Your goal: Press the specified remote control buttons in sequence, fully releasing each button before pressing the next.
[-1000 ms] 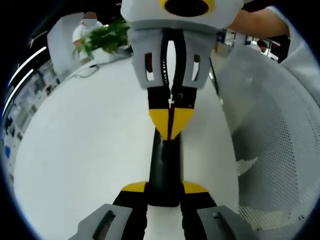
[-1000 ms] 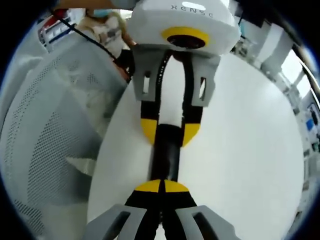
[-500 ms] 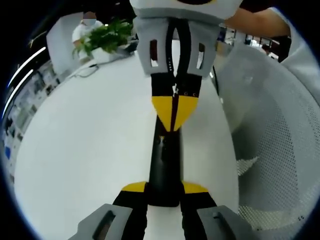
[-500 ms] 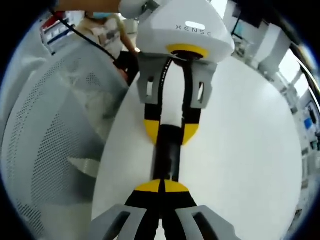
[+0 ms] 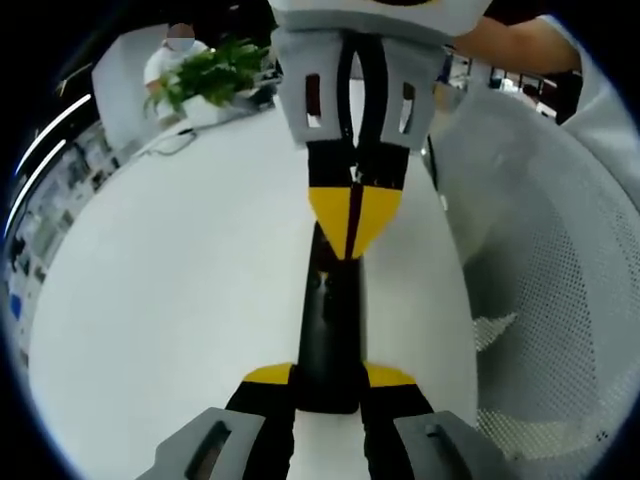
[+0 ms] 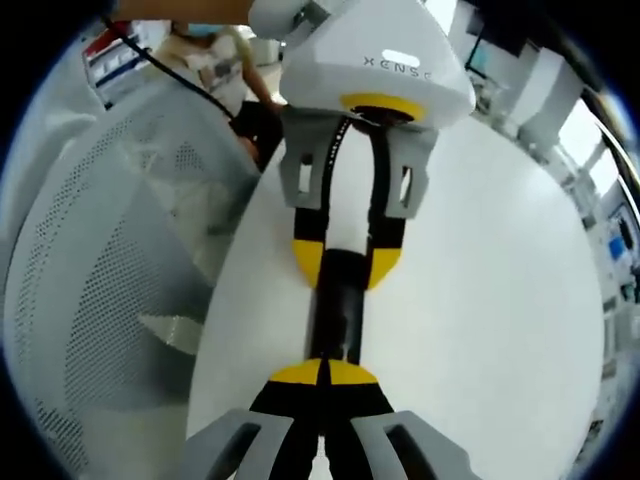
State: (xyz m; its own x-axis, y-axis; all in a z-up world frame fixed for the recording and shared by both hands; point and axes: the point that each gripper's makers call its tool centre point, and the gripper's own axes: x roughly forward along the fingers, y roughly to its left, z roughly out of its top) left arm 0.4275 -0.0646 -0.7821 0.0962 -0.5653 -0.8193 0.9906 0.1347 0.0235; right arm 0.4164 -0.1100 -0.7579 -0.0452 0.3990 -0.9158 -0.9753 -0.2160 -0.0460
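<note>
A slim black remote [image 5: 326, 330] lies lengthwise between the yellow-tipped jaws of my left gripper [image 5: 328, 375], which is shut on its near end above the white table [image 5: 170, 280]. My right gripper [image 5: 352, 225] reaches in from the top, shut, its joined yellow tips pointing down at the remote's far half; whether they touch it I cannot tell. In the right gripper view, the right gripper [image 6: 325, 372] shows its tips pressed together over the remote [image 6: 335, 310], and the left gripper [image 6: 346, 262] clamps the remote's far end from both sides.
A white mesh chair back [image 5: 550, 300] stands to the right of the table, and is the chair [image 6: 90, 270] at the left in the right gripper view. A potted green plant [image 5: 205, 72] and a person [image 5: 175, 50] are at the table's far end.
The right gripper has drawn back a little along the remote toward its far end. The left gripper keeps its hold on the remote.
</note>
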